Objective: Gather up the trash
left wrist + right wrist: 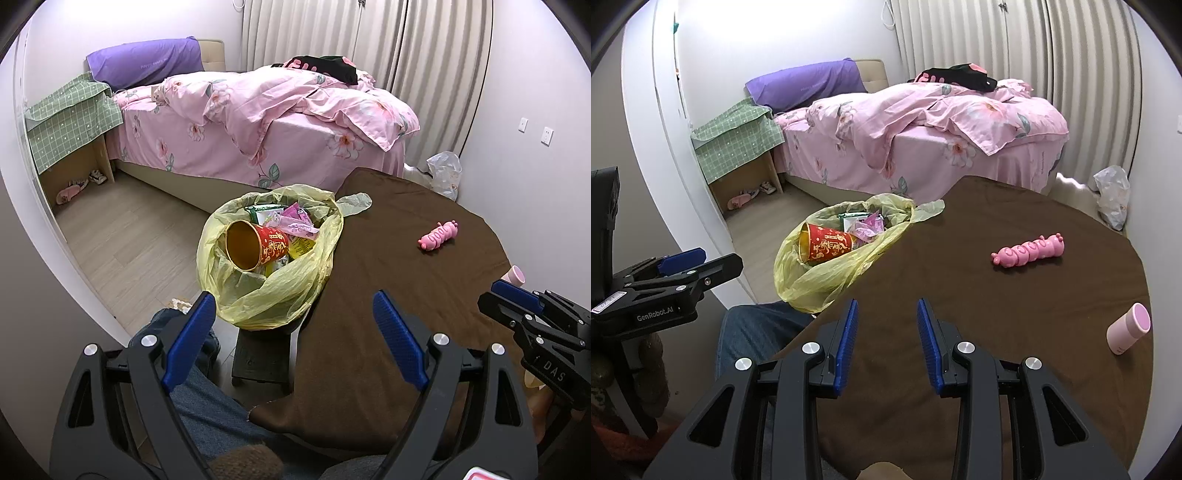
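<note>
Left gripper (293,325), black frame with blue ribbed pads, angled downward over the near left edge of the brown-cloth-covered table (1015,295); jaws spread wide, nothing between them, one finger over the person's blue-jeaned leg (207,402), the other over the cloth. Right gripper (886,332), same build, angled down over the near edge of the table; jaws partly open, parallel, nothing between the pads, only cloth beneath. Each gripper shows side-on at the margin of the other's view. Yellow translucent plastic trash bag (280,291) at the left edge of the table, mouth open and slumped, one handle loop lying on the cloth toward the far edge. Inside: red paper cup with gold print (256,245) on its side, open end outward, plus pink, green and yellow wrappers (295,223) behind it. Pink segmented caterpillar toy (1028,251) lying mid-table toward the right. Pink cylindrical tumbler (1128,328) on its side near the right edge. Beyond the table: bed with pink floral bedding (258,122).
</note>
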Available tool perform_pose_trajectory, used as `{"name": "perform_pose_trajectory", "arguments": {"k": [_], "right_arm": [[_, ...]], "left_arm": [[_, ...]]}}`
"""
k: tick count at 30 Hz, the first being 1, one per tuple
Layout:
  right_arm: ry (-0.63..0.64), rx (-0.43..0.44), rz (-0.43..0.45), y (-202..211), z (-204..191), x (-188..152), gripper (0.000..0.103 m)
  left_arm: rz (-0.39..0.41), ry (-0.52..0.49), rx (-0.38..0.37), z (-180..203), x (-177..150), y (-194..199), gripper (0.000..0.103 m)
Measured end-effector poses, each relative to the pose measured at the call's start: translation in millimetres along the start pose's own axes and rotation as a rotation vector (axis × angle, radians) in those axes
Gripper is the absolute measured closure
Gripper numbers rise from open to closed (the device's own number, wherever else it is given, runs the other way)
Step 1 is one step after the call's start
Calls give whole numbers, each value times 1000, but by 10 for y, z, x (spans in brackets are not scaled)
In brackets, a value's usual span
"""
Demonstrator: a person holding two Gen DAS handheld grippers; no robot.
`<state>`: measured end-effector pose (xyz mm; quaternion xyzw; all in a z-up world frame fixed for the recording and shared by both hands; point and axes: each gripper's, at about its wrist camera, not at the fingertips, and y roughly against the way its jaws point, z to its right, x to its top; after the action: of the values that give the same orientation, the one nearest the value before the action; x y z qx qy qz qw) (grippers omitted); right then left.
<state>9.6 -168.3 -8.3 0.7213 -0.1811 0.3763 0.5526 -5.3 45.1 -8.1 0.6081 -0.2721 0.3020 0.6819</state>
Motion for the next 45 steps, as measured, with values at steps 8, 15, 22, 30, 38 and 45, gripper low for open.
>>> {"name": "perform_pose_trajectory", "arguments": {"k": [8,15,22,30,38,45], "right_arm": [[2,2,0,-1,9,2,71],[1,2,0,0,11,5,71],[1,2,-3,-2,8,1,71],[0,3,-4,-2,11,4,71],[-2,4,-4,-5,11,6,71],[-2,4,-4,-7,10,2,71]], "left_arm": [[-1,0,0,9,-2,0,21],[-1,-1,1,4,-9,0,20],[-1,0,1,7,-7,0,20],[-2,-2,-1,-5,-4,-1,20],[-2,-2,0,-12,-2,3,20],[-1,-6,-4,-26,1,-1,20]]}}
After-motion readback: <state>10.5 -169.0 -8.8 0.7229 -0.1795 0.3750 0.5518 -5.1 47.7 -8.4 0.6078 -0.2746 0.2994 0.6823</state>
